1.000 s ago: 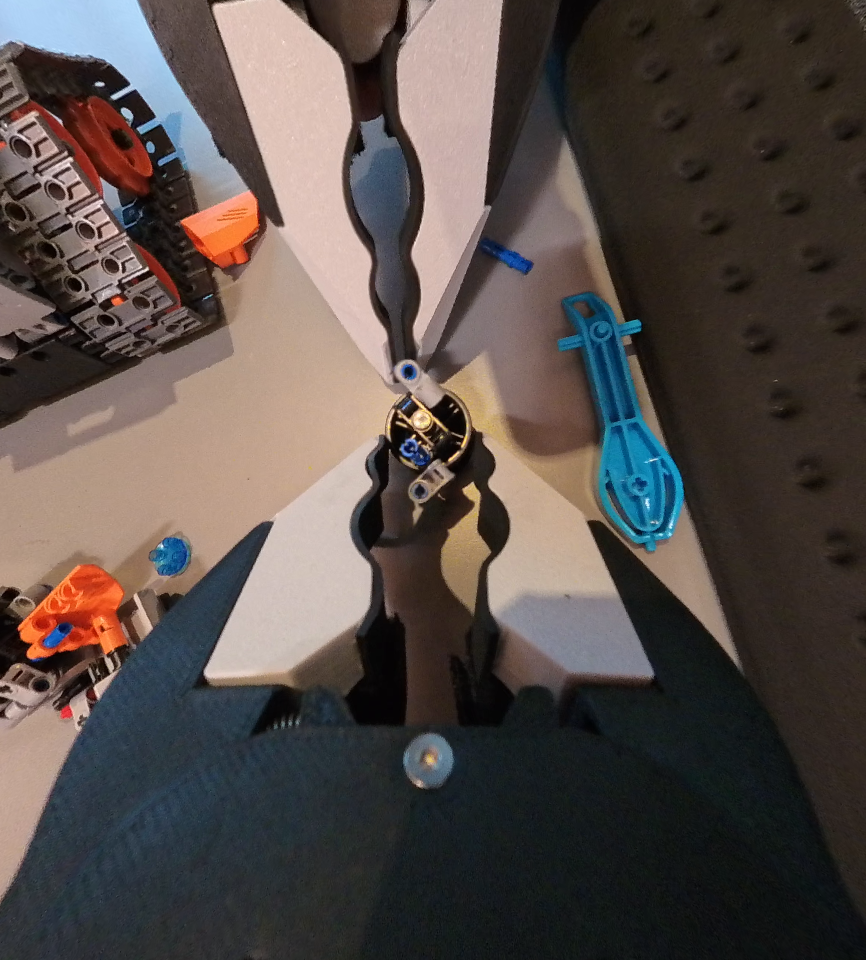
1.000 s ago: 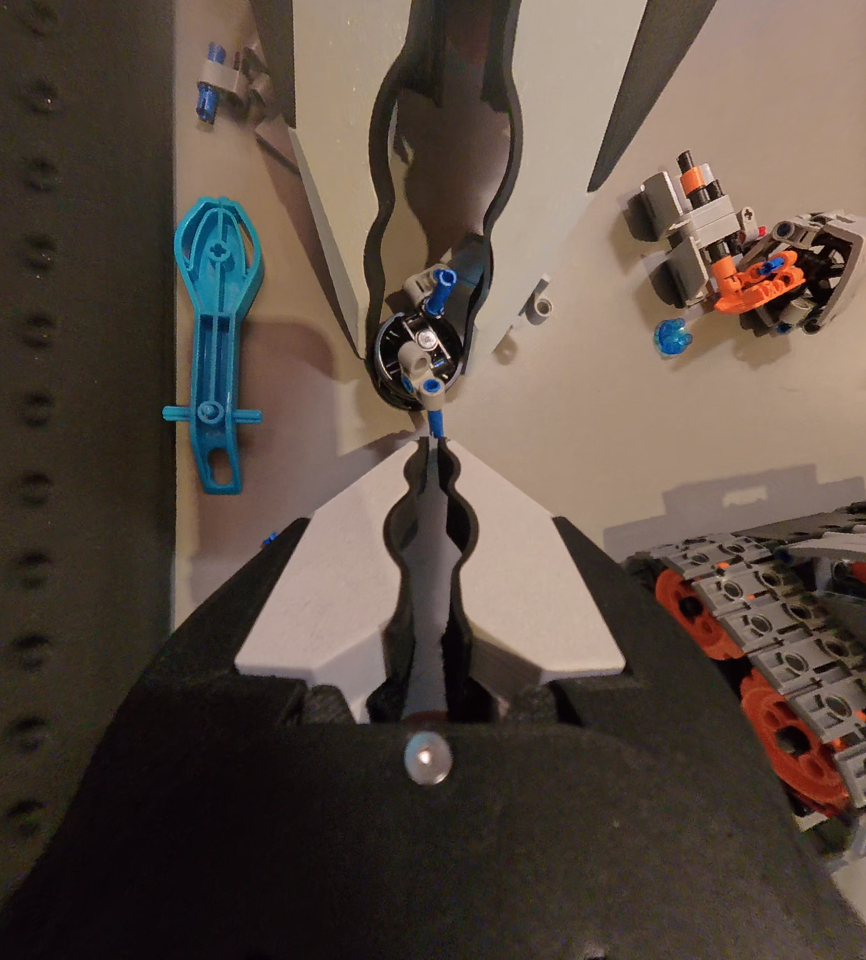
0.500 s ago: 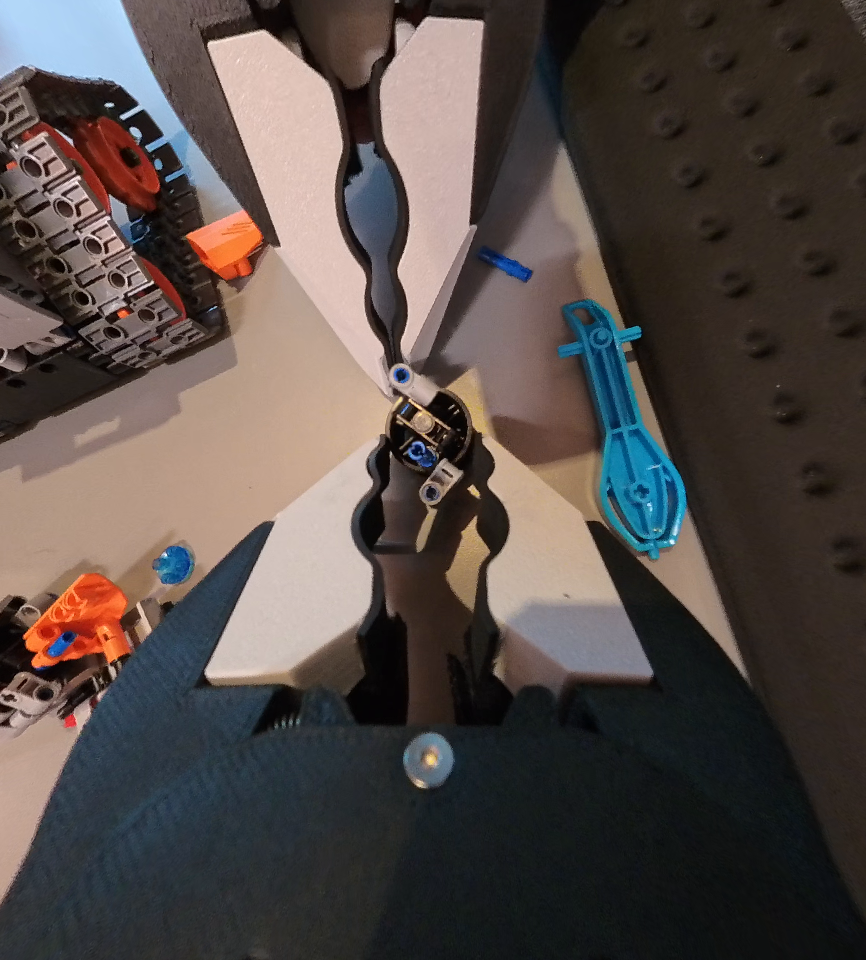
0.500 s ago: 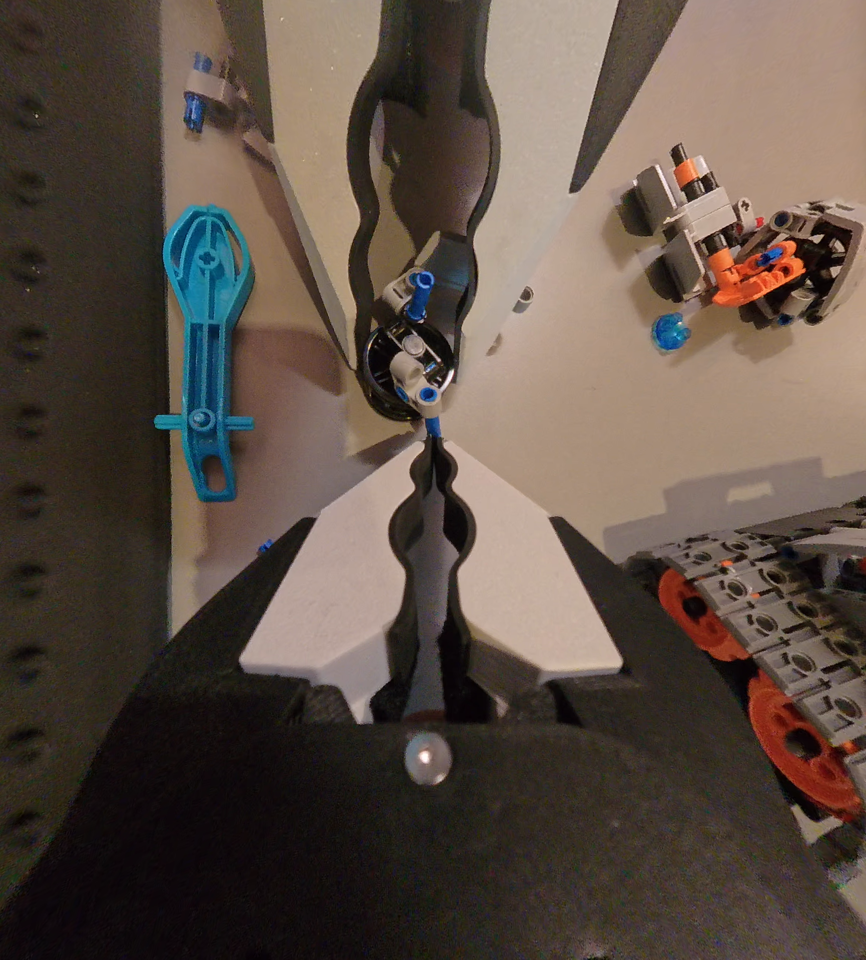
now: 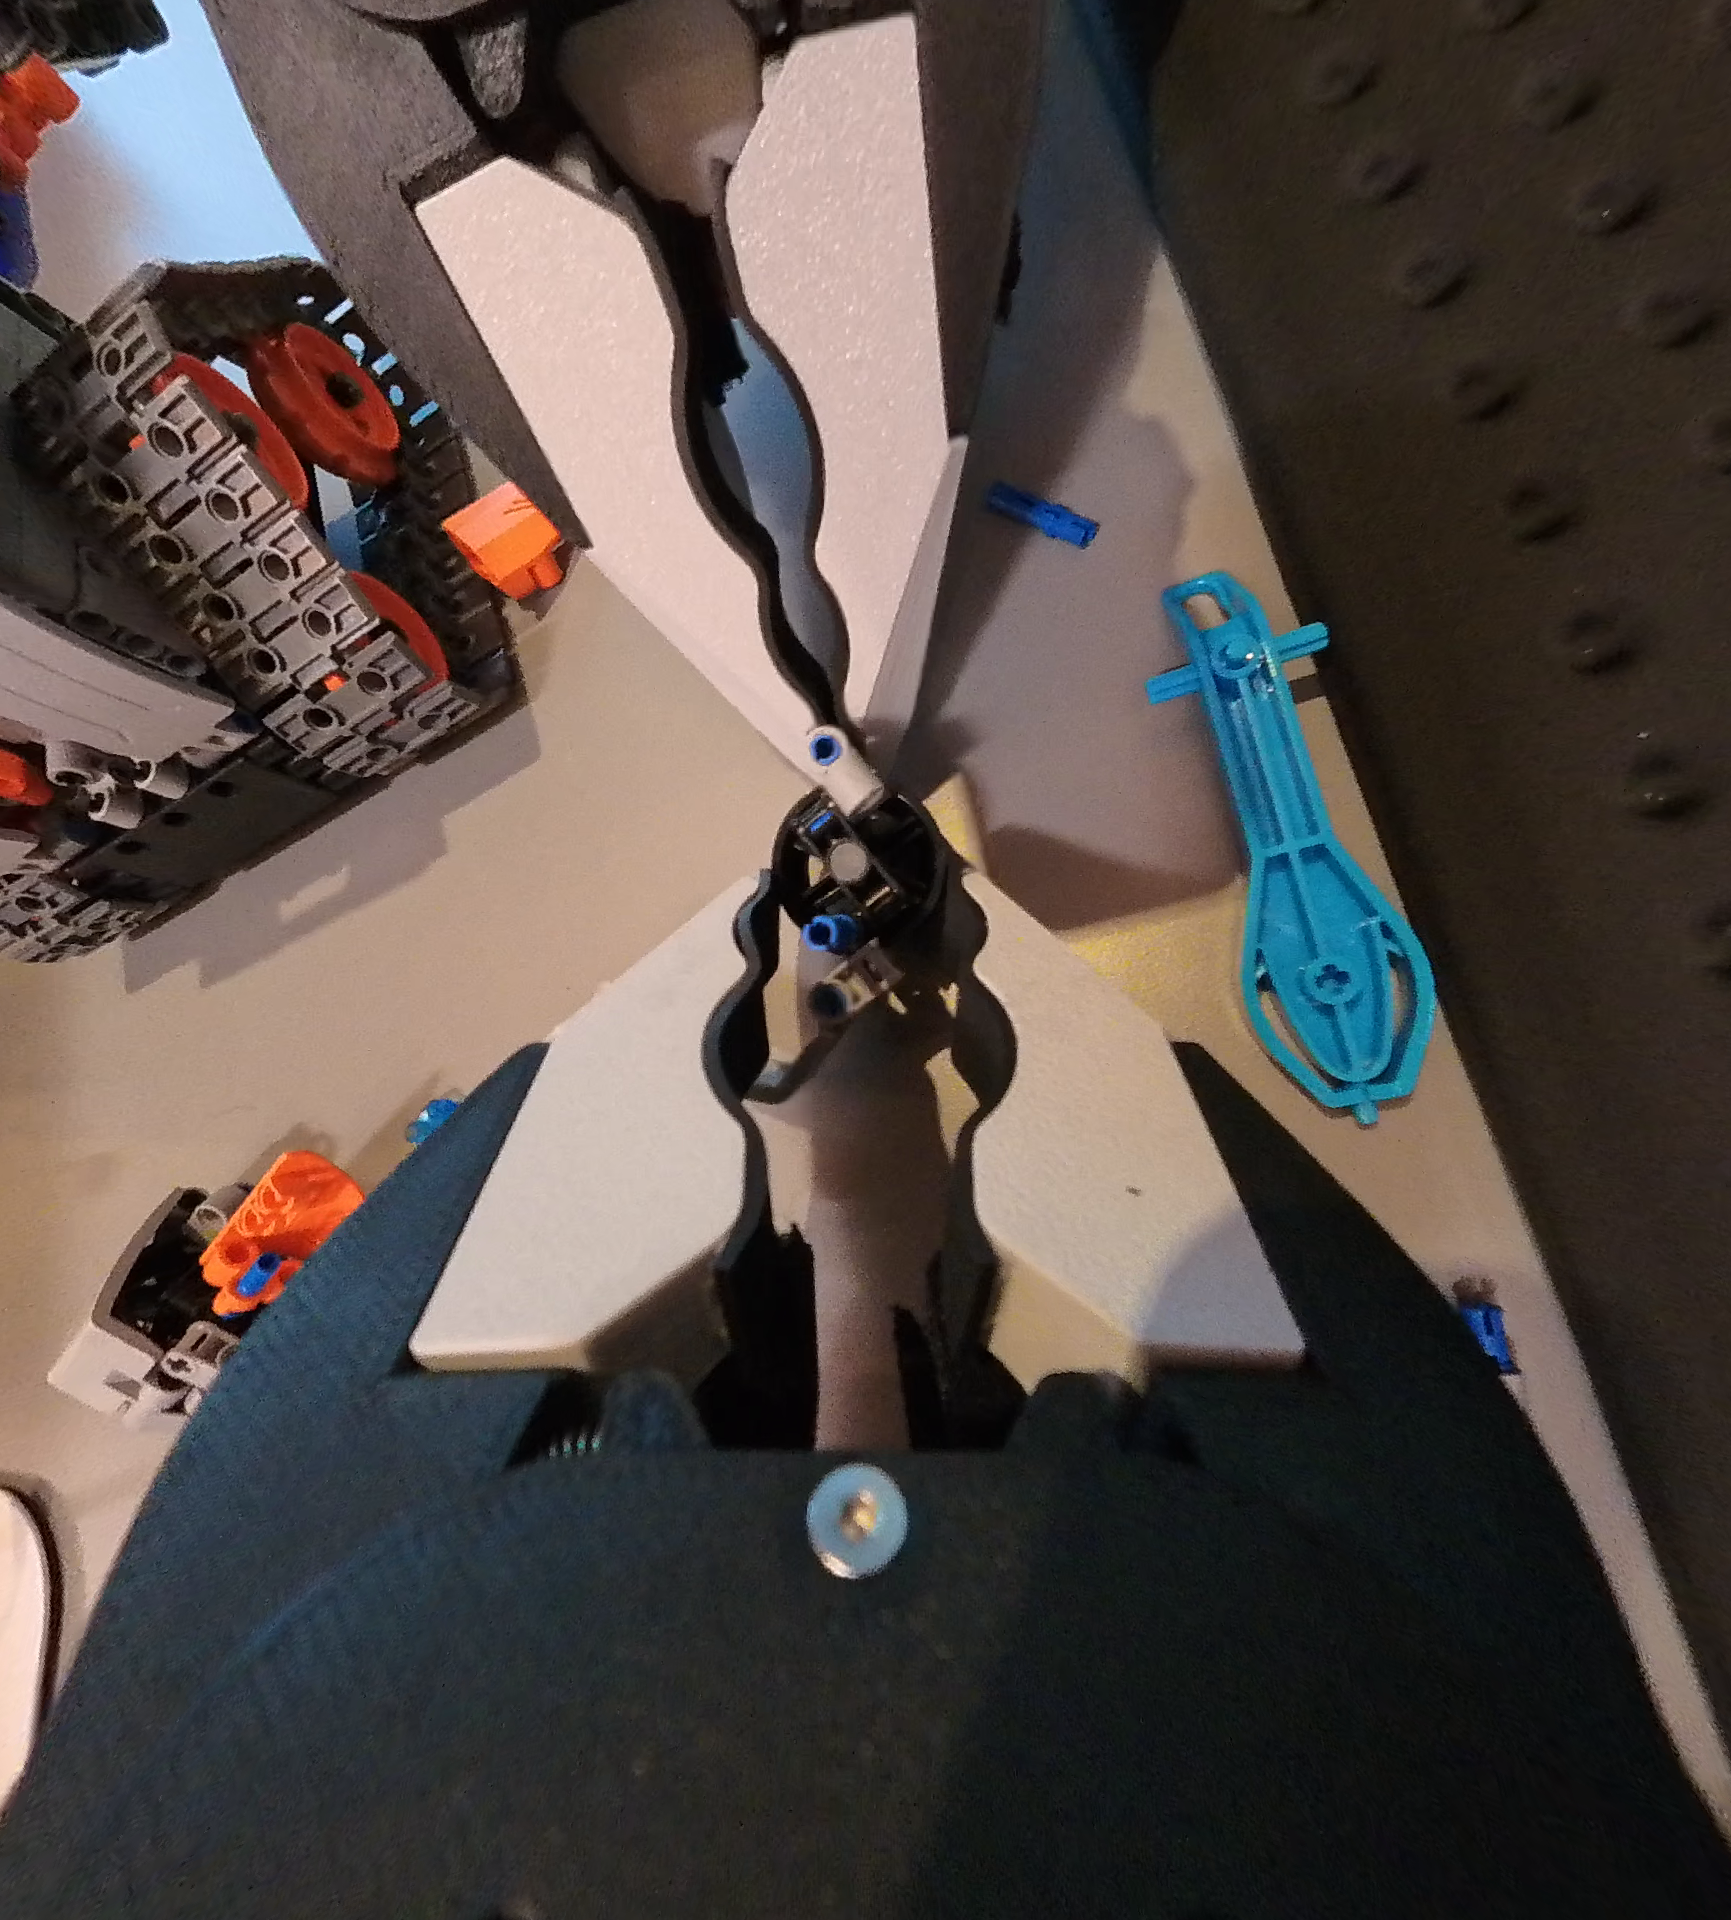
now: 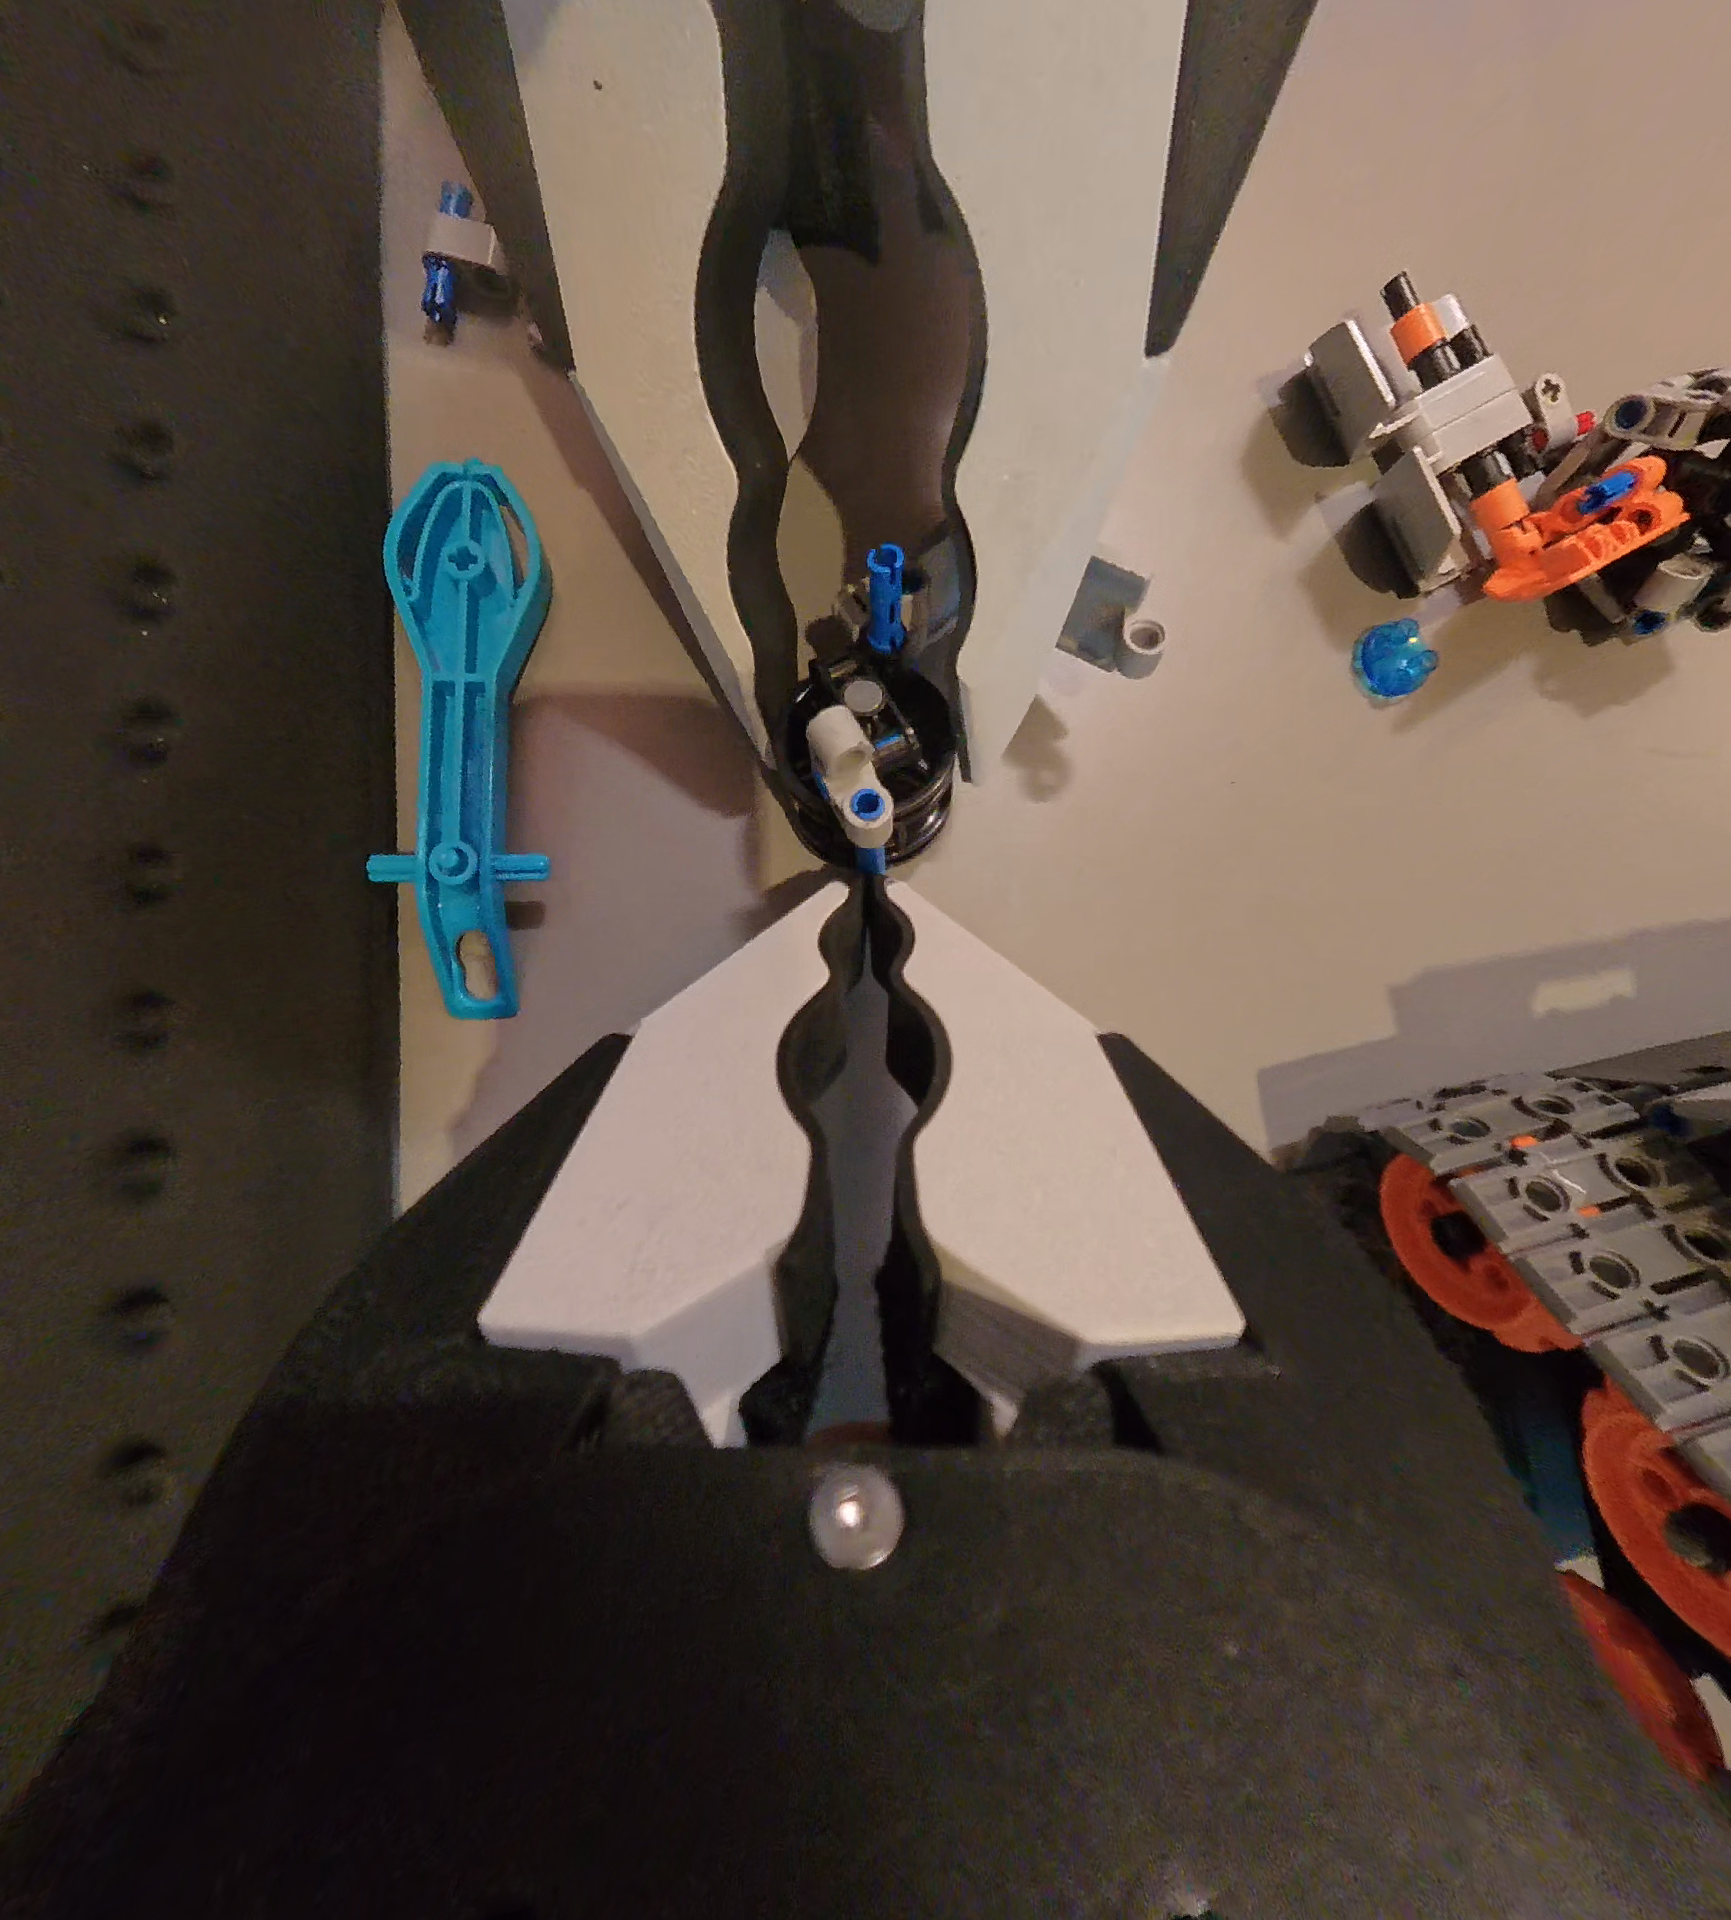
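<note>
- Black plastic hub [image 5: 856,868], small and round with a grey centre, is the reference item; it is held clear above the beige surface [image 5: 425,987].
- Left tool [image 5: 861,935]: jaws part closed, with the two tips clamped on opposite sides of the hub's rim.
- Right tool [image 6: 856,883]: jaws almost fully together, with the tips pinching the end of a thin blue pin [image 6: 869,857]. It meets the hub from the side opposite the left tool.
- The blue pin runs into a light grey connector [image 6: 850,774] that lies across the face of the hub. Whether the pin is fully seated cannot be told.
- A second blue pin [image 6: 887,592] stands out of the far side of the hub, between the left tool's fingers.
- Teal lever piece [image 5: 1297,883] lies flat on the surface, between the hub and a black dimpled mat [image 5: 1567,520].
- A loose blue peg [image 5: 1043,516] lies near the hub on the same side, close to the mat's edge.
- On the side of the hub away from the mat stands a grey tracked model [image 5: 217,540] with orange wheels, well apart from the hub.
- A small grey and orange subassembly [image 6: 1526,499] also lies on that side, with a clear blue round stud [image 6: 1391,660] just beside it.
- A single small grey connector [image 6: 1141,636] lies on the surface between the hub and the stud.
</note>
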The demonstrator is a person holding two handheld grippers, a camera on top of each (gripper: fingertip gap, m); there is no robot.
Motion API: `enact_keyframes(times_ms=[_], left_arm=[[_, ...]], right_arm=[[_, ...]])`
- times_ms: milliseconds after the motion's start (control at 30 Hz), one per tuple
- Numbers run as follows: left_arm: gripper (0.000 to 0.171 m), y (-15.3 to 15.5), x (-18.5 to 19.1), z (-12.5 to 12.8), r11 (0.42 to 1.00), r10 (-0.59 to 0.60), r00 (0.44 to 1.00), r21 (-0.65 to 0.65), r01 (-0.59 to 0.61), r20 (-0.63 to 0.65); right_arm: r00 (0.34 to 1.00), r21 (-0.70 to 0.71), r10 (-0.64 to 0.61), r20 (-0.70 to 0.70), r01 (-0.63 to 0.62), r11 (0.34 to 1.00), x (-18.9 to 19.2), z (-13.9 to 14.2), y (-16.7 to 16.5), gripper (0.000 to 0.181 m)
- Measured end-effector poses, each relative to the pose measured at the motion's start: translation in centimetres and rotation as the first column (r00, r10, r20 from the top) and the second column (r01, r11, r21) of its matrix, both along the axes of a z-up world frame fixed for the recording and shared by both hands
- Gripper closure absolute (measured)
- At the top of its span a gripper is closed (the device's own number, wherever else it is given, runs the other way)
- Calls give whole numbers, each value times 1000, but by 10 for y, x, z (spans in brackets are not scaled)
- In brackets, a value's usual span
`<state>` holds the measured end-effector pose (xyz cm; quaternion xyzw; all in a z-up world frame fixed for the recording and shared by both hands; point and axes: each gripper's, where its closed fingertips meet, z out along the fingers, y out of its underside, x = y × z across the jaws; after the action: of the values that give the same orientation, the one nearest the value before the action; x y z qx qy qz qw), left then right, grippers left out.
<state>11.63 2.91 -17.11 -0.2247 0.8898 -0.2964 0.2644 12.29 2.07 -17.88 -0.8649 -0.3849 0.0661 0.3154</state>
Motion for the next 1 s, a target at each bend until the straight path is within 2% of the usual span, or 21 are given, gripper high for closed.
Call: enact_keyframes(times_ms=[333, 633, 800, 900, 1000], left_arm=[[143, 0, 2, 3, 1000, 0, 1000, -10, 0, 19], [142, -1, -3, 0, 996, -16, 999, -85, 12, -50], [126, 8, -7, 15, 995, 8, 999, -98, -13, -54], [111, 27, -10, 17, 994, 88, 993, -51, -93, -84], [113, 36, -17, 14, 990, 124, 984, -54, -132, -128]], right_arm=[[1000, -3, -9, 4, 9, 1000, 4, 0, -1, 181], [999, 13, -37, 20, 37, 999, 13, 5, -1, 166], [999, 31, -41, 16, 40, 999, 13, 11, -1, 156], [999, 39, -36, 3, 36, 999, 11, 15, -2, 149], [999, 41, -35, 6, 34, 999, 9, 15, -2, 146]])
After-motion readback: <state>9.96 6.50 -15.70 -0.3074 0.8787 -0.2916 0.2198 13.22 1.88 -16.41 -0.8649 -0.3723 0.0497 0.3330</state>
